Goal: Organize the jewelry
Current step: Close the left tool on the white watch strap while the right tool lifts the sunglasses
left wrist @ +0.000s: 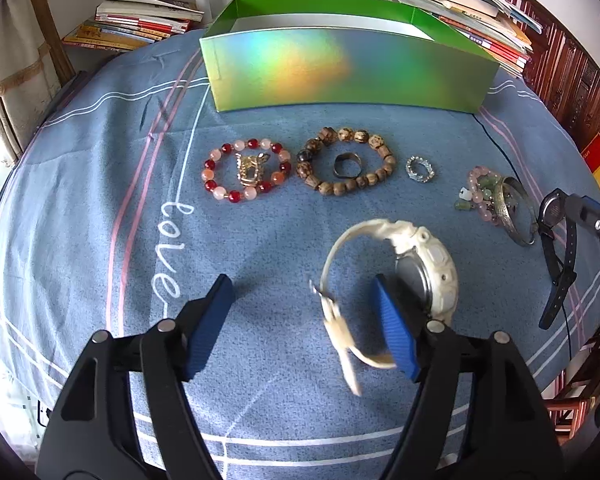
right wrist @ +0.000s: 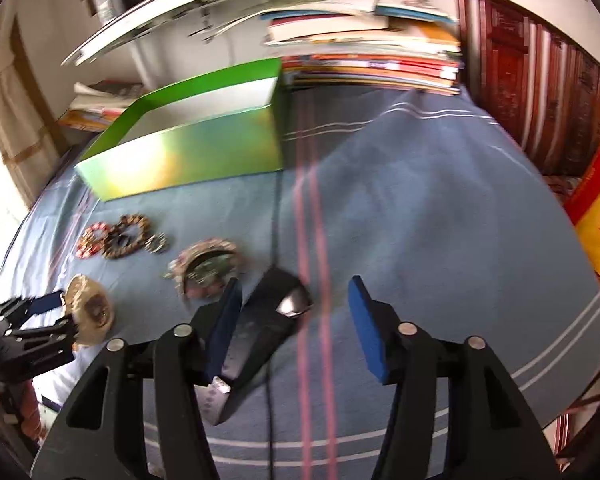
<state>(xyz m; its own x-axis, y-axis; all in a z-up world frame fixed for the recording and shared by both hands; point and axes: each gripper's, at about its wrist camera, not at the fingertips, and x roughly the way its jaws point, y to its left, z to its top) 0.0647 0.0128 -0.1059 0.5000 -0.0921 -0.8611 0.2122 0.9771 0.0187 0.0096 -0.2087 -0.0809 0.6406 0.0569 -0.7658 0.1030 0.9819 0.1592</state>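
My left gripper (left wrist: 304, 320) is open. A white watch (left wrist: 424, 268) hangs on its right finger, strap looped around the blue pad, above the blue cloth. Beyond it lie a red bead bracelet (left wrist: 246, 170) with a gold charm, a brown wooden bead bracelet (left wrist: 346, 160) around a dark ring (left wrist: 347, 166), a silver ring (left wrist: 419, 169), and a pink bead bracelet with a silver bangle (left wrist: 510, 210). An open green box (left wrist: 348, 70) stands behind them. My right gripper (right wrist: 294, 320) is open, with a black watch (right wrist: 272, 320) lying against its left finger.
Stacks of books (left wrist: 140, 20) stand behind the box at left and right (right wrist: 372, 60). A dark wooden cabinet (right wrist: 540, 80) is at the right. A red and yellow packet (right wrist: 598, 216) lies at the cloth's right edge. A thin black cable (right wrist: 274, 240) crosses the cloth.
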